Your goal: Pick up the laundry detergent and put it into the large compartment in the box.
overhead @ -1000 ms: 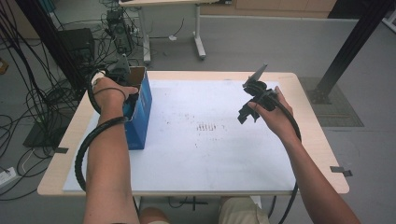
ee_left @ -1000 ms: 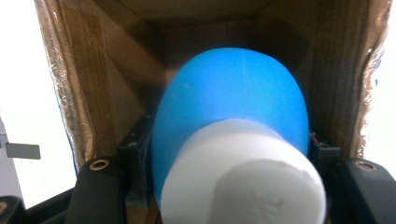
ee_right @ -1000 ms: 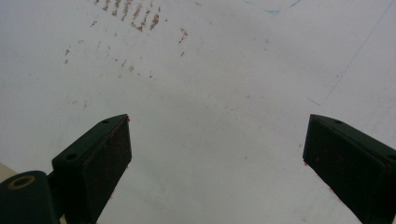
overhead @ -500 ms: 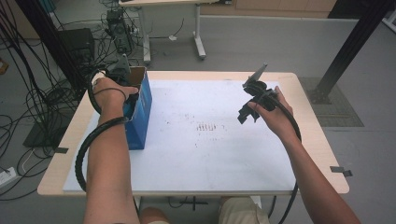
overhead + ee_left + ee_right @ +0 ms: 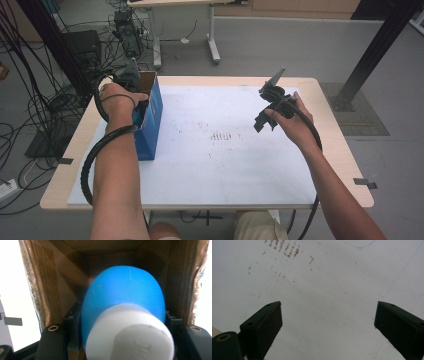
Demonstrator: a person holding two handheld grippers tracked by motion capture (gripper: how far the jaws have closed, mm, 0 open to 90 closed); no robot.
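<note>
While the left hand point(image 5: 119, 100) sits over the open top of the blue box point(image 5: 150, 117) at the left edge of the table point(image 5: 330, 145), its left gripper point(image 5: 123, 340) points down into the cardboard-brown inside, and there it is: the jaws are clamped on a blue bottle with a white cap point(image 5: 125, 312), one black jaw pressed to each side of it. In the left gripper view the white cap sits closest to the camera, the rounded blue body reaches away toward the bottom of the box, and the brown walls rise on both sides. The box stands upright on the white sheet point(image 5: 220, 165) that covers the tabletop. Over on the other side, the right hand point(image 5: 292, 125) holds the right gripper point(image 5: 328, 327) above the right half of the sheet, well apart from the box, jaws spread wide with nothing between them. Between the two hands, a patch of small reddish-brown marks point(image 5: 222, 135) dots the middle of the sheet
</note>
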